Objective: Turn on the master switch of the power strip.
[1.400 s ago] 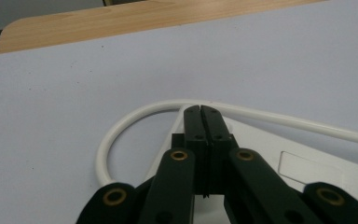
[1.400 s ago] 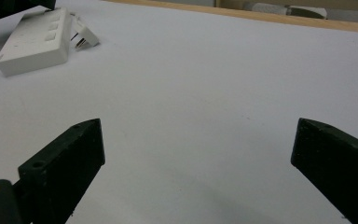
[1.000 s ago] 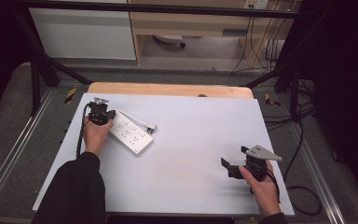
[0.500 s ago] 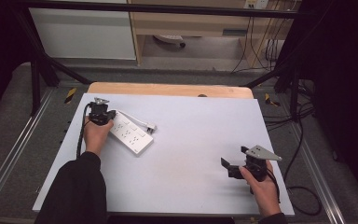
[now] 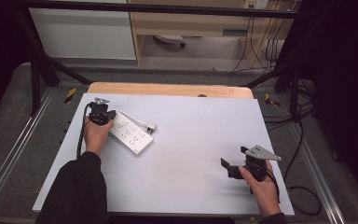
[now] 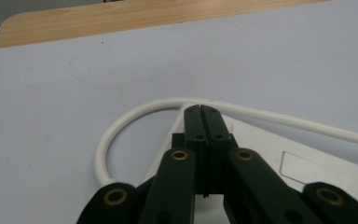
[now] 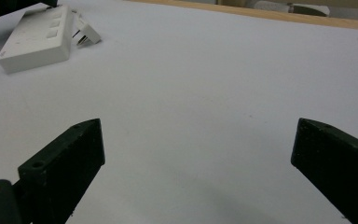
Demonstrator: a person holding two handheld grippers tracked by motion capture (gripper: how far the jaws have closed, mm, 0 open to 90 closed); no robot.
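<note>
Nothing has moved: left tongs (image 6: 200, 112) clenched over power strip (image 5: 129, 134), right tongs (image 7: 200, 154) released.

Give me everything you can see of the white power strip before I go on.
The power strip is a long white plastic block lying flat on the table's left part, angled diagonally. Rows of sockets mark its top face. A white cord loops from its far end and ends in a plug lying beside it. The left gripper, jaws closed, sits over the strip's far end; actual contact is unclear. The right gripper is open, well away.
</note>
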